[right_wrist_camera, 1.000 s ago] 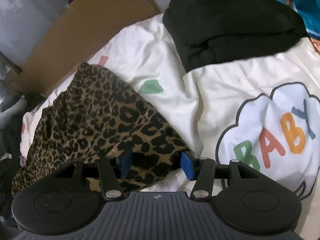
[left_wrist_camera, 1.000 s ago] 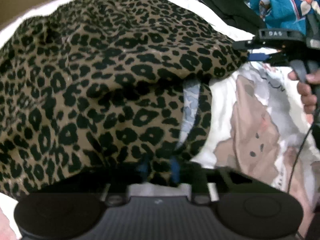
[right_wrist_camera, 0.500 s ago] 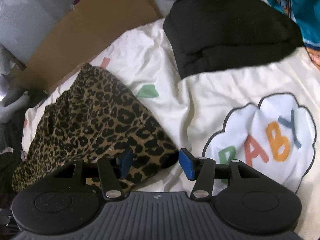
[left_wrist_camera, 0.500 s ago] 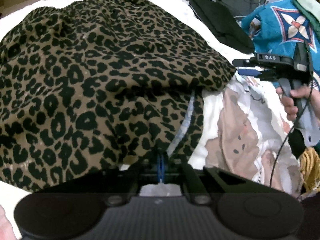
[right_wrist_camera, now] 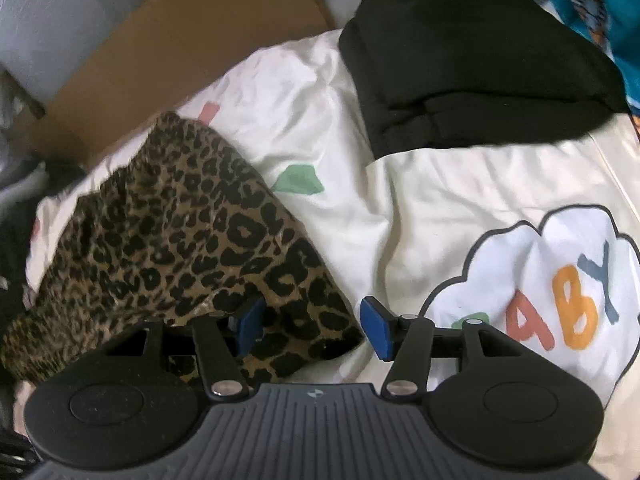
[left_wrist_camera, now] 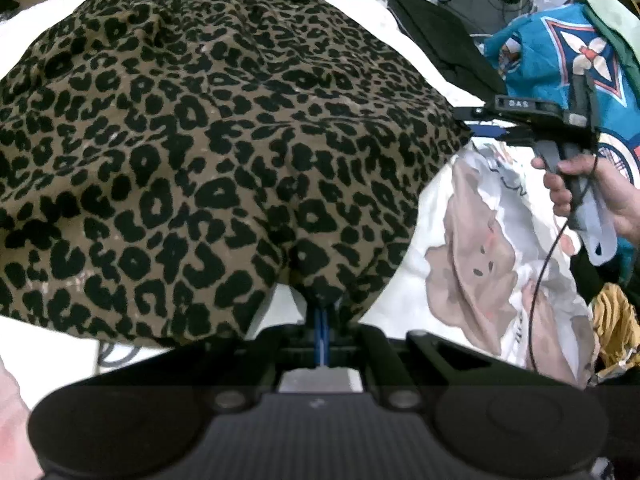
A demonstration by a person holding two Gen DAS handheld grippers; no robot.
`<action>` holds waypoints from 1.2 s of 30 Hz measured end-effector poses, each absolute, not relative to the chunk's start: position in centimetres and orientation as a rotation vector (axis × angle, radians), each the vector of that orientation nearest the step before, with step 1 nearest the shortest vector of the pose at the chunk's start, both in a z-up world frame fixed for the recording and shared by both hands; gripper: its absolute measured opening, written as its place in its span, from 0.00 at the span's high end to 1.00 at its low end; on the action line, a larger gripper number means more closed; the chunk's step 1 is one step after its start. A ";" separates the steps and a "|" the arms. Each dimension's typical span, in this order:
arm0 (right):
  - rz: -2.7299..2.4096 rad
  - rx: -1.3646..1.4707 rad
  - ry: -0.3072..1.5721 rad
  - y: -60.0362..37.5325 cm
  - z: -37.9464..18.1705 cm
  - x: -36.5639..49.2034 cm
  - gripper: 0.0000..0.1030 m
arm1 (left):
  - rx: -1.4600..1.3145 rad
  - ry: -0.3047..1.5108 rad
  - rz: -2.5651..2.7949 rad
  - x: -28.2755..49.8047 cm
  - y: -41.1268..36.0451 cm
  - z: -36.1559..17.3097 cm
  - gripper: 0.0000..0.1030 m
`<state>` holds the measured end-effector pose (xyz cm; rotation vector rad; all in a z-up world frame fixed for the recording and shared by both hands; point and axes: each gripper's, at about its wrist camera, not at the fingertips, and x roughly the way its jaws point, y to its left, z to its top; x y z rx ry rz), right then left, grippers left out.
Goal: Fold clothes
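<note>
Across the left wrist view, a leopard-print garment (left_wrist_camera: 224,152) fills most of the frame, spread in a rumpled mound over a white bedsheet (left_wrist_camera: 436,216) printed with pale cartoon shapes. At the bottom centre, the left hand-held gripper (left_wrist_camera: 322,326) is clenched on the near edge of the garment, its blue pads pressed flat together with the cloth bunched above them. To the right, the right hand-held gripper (left_wrist_camera: 486,130) is seen side-on, its tips at the garment's right corner, with a person's hand (left_wrist_camera: 588,192) wrapped around its handle and a thin black cable hanging below. Behind it lie a black folded garment (left_wrist_camera: 440,48) and a turquoise patterned cloth (left_wrist_camera: 560,52).

From the right wrist view, the right hand-held gripper (right_wrist_camera: 314,328) is released, its two blue pads standing well apart. The corner of the leopard-print garment (right_wrist_camera: 192,256) lies between them, touching the left pad, while the right pad sits clear over the bedsheet (right_wrist_camera: 400,200). The garment slopes away to the left. A cloud shape with coloured letters is printed on the sheet at right. The black folded garment (right_wrist_camera: 472,60) rests at the top, with brown cardboard (right_wrist_camera: 192,40) beyond the bed's far edge.
</note>
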<state>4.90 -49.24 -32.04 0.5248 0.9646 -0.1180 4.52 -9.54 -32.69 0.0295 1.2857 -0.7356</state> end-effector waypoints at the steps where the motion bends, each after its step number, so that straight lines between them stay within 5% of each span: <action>1: -0.112 0.517 0.978 -49.1 -32.2 5.1 0.40 | 0.026 1.289 -0.735 4.6 -9.6 -32.9 0.99; 5: -0.110 0.495 1.025 -48.7 -33.1 5.7 0.42 | 0.019 1.304 -0.741 4.7 -10.1 -33.5 0.99; 6: -0.111 0.510 1.034 -48.9 -33.2 5.8 0.52 | 0.024 1.304 -0.750 4.7 -10.3 -33.5 0.99; 8: -0.103 0.533 1.048 -49.3 -33.0 5.9 0.88 | 0.030 1.310 -0.781 4.7 -10.8 -33.4 0.99; 13: -0.077 0.535 1.003 -50.3 -30.0 5.6 0.94 | 0.020 1.299 -0.823 5.2 -10.8 -32.0 0.99; 18: -0.076 0.549 0.930 -50.6 -27.0 5.8 0.92 | -0.014 1.281 -0.798 6.1 -10.5 -31.1 0.99; 21: -0.131 0.564 0.916 -51.1 -27.2 6.2 0.67 | -0.028 1.270 -0.774 6.7 -10.1 -30.8 0.99; 22: -0.152 0.573 0.909 -51.3 -27.4 6.2 0.51 | -0.033 1.266 -0.766 6.9 -9.9 -30.7 0.99; 23: -0.158 0.587 0.900 -51.6 -27.6 6.1 0.48 | -0.038 1.262 -0.758 7.1 -9.8 -30.6 0.99; 36: -0.103 0.664 0.985 -51.1 -32.5 4.7 0.48 | -0.089 1.208 -0.671 9.5 -8.2 -29.2 1.00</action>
